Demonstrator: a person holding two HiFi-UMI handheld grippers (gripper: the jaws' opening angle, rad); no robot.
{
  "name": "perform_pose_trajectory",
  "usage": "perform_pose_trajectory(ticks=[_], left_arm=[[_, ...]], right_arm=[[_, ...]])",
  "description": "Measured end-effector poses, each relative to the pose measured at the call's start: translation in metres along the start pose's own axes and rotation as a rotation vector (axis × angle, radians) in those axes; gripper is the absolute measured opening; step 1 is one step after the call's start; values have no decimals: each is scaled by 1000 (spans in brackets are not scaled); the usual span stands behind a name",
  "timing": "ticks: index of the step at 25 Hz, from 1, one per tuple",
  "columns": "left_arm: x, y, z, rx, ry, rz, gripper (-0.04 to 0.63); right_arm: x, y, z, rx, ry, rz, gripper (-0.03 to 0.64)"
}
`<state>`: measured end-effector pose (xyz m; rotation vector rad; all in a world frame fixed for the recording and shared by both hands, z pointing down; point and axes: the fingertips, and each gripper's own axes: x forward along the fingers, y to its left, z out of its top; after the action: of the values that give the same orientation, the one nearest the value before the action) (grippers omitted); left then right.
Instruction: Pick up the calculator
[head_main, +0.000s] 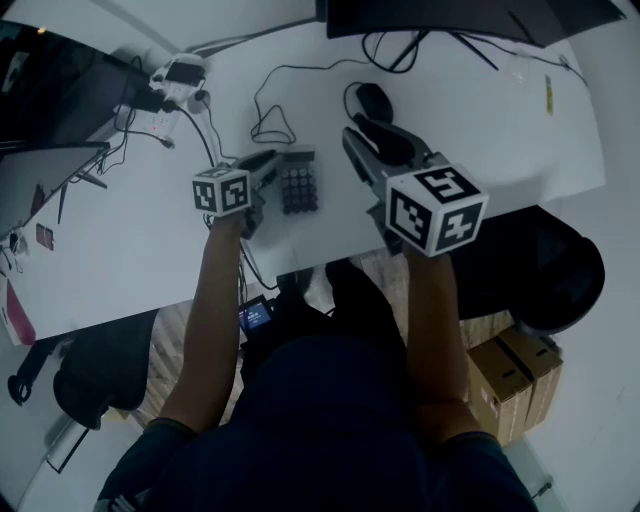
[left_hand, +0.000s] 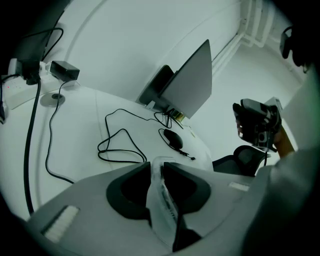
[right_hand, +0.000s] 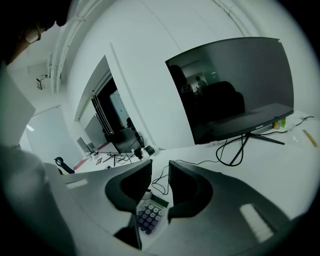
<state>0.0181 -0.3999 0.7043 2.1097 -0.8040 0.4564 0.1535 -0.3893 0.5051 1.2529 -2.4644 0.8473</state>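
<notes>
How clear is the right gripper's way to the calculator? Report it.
Probably clear: the right gripper has its fingers apart, with the calculator in line beyond them and nothing between. But the left gripper is shut on its edge.

Your calculator (head_main: 299, 182) showed a pale, smooth plastic case and dull-finished keys. Your left gripper (left_hand: 157, 166) looked like matt grey plastic, with darker, duller inner pads. Your right gripper (right_hand: 160, 166) had the same finish. The table (head_main: 480, 120) was smooth white with a soft sheen. At the upper right of the right gripper view, the monitor (right_hand: 235, 85) was glossy and threw reflections. At the lower right of the head view, the boxes (head_main: 515, 375) read as plain brown cardboard.
</notes>
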Motion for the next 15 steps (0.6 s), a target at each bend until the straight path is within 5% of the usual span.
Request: perform_pose_trajectory(ticks=[15], left_arm=[[-46, -28, 41, 90, -164, -2, 72]], right_arm=[[-7, 30, 16, -34, -24, -19, 87]])
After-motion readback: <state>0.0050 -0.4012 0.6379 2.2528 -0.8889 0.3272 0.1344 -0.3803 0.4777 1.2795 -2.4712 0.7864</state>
